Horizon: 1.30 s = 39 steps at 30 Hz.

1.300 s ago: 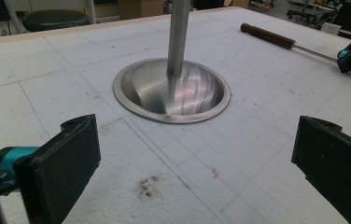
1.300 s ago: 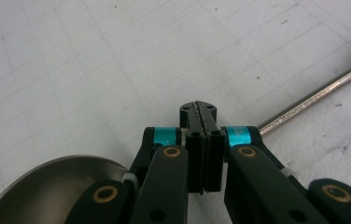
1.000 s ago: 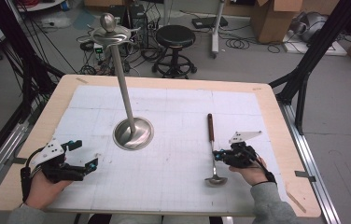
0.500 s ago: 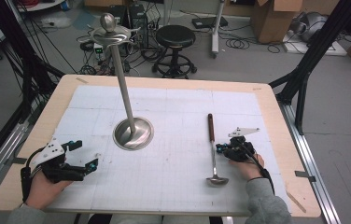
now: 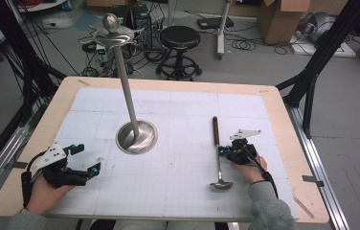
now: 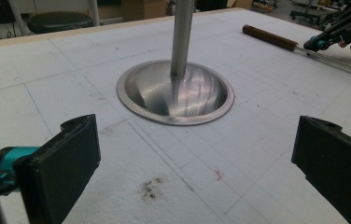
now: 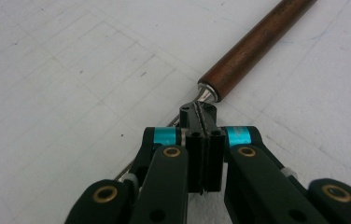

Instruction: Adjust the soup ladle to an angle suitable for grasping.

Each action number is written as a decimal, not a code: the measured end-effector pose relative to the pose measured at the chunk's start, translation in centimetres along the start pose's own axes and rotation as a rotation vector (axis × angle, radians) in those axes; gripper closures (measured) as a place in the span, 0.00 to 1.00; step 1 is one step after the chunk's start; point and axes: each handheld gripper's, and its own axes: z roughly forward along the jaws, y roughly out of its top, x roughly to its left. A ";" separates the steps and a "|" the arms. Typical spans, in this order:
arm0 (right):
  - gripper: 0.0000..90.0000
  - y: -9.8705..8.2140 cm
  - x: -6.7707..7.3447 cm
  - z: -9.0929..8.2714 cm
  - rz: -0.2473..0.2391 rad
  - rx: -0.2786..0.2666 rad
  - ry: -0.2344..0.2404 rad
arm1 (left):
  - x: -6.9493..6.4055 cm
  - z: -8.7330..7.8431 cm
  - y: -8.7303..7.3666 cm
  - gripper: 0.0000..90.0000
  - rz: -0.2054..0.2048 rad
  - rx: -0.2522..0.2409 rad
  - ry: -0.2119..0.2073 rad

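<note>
in the high view the right gripper [image 5: 225, 151] sits right of centre in the frame, in the person's right hand [image 5: 251, 168], its jaws closed together on the thin metal shaft of a ladle [image 5: 218, 154] just below the brown wooden handle. the ladle lies flat on the white gridded mat [image 5: 178, 115], handle toward the top of the frame and its small bowl toward the bottom, near the person's sleeve. in the right gripper view the right gripper [image 7: 201, 116] has its two black pads pressed face to face in the centre of the frame, with the ladle [image 7: 253, 44] running from the tips up to the upper right; the shaft passes under the tips, and whether the pads truly pinch it is hard to tell there. the left gripper [image 5: 88, 163] is at the lower left of the high view, resting on the mat in the left hand [image 5: 44, 191], its jaws spread wide with nothing between them. in the left gripper view the two black jaws stand far apart at the lower corners, and beyond them a metal stand [image 6: 176, 91] with a round dished base and an upright pole fills the upper centre. in the high view that stand [image 5: 136, 136] is left of centre, well apart from the ladle.
</note>
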 end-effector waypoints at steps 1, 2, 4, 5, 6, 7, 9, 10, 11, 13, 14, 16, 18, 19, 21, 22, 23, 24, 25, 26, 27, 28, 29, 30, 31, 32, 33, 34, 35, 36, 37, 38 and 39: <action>1.00 0.0 0.0 0.1 0.000 -0.003 0.000 | 0.0 0.0 0.0 0.02 0.000 -0.001 0.000; 1.00 0.1 0.1 0.1 -0.004 -0.001 0.003 | 0.0 0.1 0.0 0.02 -0.001 0.000 0.002; 1.00 0.3 0.1 0.3 -0.010 0.002 0.011 | -0.1 0.1 0.0 0.02 -0.003 0.001 0.002; 1.00 0.3 0.1 0.3 -0.010 0.002 0.011 | 0.0 0.1 0.0 0.02 -0.004 0.003 0.004; 1.00 0.3 0.1 0.4 -0.013 0.001 0.014 | -0.1 0.1 0.0 0.02 -0.003 0.003 0.003; 1.00 0.4 0.2 0.5 -0.011 0.001 0.017 | -0.1 0.1 0.0 0.02 0.000 0.001 0.002; 1.00 0.4 0.3 0.6 -0.019 0.001 0.034 | -0.1 0.1 0.0 0.02 -0.003 0.000 0.003; 1.00 0.5 0.4 0.7 -0.027 0.000 0.039 | 0.0 0.1 0.0 0.02 -0.001 0.003 0.004; 1.00 0.5 0.5 0.7 -0.029 0.005 0.043 | 0.0 0.1 -0.1 0.02 -0.003 0.004 0.004; 1.00 0.9 0.7 1.0 -0.046 0.011 0.056 | -0.1 0.1 0.0 0.02 -0.002 0.004 0.003; 1.00 0.9 0.7 1.0 -0.046 0.011 0.056 | -0.1 0.1 0.0 0.02 0.000 0.002 0.003; 1.00 1.2 1.2 1.3 -0.068 0.018 0.070 | 0.0 0.1 0.0 0.02 0.000 0.003 0.005; 1.00 1.6 1.8 1.7 -0.088 0.027 0.083 | 0.0 0.1 0.0 0.02 0.001 0.003 0.004; 1.00 1.6 1.8 1.7 -0.088 0.027 0.083 | 0.0 0.0 0.0 0.02 0.001 0.004 0.005; 1.00 1.8 2.0 1.9 -0.101 0.032 0.100 | -0.1 0.0 -0.1 0.02 0.000 0.003 0.005; 1.00 1.9 2.2 2.0 -0.105 0.036 0.099 | -0.1 0.0 -0.1 0.02 0.000 0.003 0.005; 1.00 2.0 2.3 2.0 -0.109 0.040 0.105 | 0.0 0.0 -0.1 0.02 0.001 0.004 0.006; 1.00 2.1 2.4 2.1 -0.104 0.046 0.112 | 0.0 0.0 -0.1 0.02 0.002 0.005 0.006; 1.00 2.3 2.6 2.2 -0.112 0.048 0.120 | 0.0 0.0 -0.1 0.02 0.001 0.006 0.007; 1.00 2.3 2.8 2.3 -0.116 0.048 0.125 | 0.0 -0.1 -0.1 0.02 0.001 0.005 0.007; 1.00 2.4 2.9 2.4 -0.117 0.054 0.136 | 0.0 -0.1 -0.1 0.02 -0.001 0.005 0.008; 1.00 2.7 3.3 2.6 -0.136 0.067 0.149 | 0.0 -0.1 -0.1 0.02 0.000 0.004 0.008; 1.00 2.8 3.4 2.7 -0.143 0.068 0.156 | -0.1 -0.1 -0.1 0.02 -0.001 0.003 0.008; 1.00 2.8 3.4 2.7 -0.143 0.068 0.156 | -0.1 -0.1 -0.1 0.02 -0.001 0.004 0.008; 1.00 2.8 3.5 2.7 -0.147 0.072 0.160 | 0.0 -0.1 -0.1 0.02 0.000 0.003 0.009; 1.00 3.0 3.8 2.8 -0.159 0.076 0.166 | 0.0 -0.1 -0.1 0.02 0.001 0.003 0.007; 1.00 3.0 3.8 2.9 -0.162 0.076 0.167 | 0.0 -0.1 -0.1 0.02 -0.001 0.002 0.009; 1.00 3.0 3.8 2.9 -0.161 0.075 0.175 | 0.0 -0.1 -0.1 0.02 -0.002 0.001 0.008; 1.00 3.0 3.8 2.9 -0.161 0.075 0.175 | 0.0 -0.1 -0.1 0.02 -0.002 0.002 0.009; 1.00 3.0 3.9 2.9 -0.165 0.076 0.177 | 0.0 -0.1 -0.1 0.02 0.000 0.002 0.009; 1.00 3.1 4.1 3.0 -0.171 0.084 0.196 | 0.0 -0.1 -0.1 0.02 -0.001 0.001 0.008; 1.00 3.2 4.2 3.0 -0.179 0.084 0.205 | 0.0 -0.1 -0.1 0.02 -0.001 0.002 0.010; 1.00 3.2 4.4 3.1 -0.186 0.086 0.209 | 0.0 -0.1 -0.1 0.02 -0.004 0.003 0.009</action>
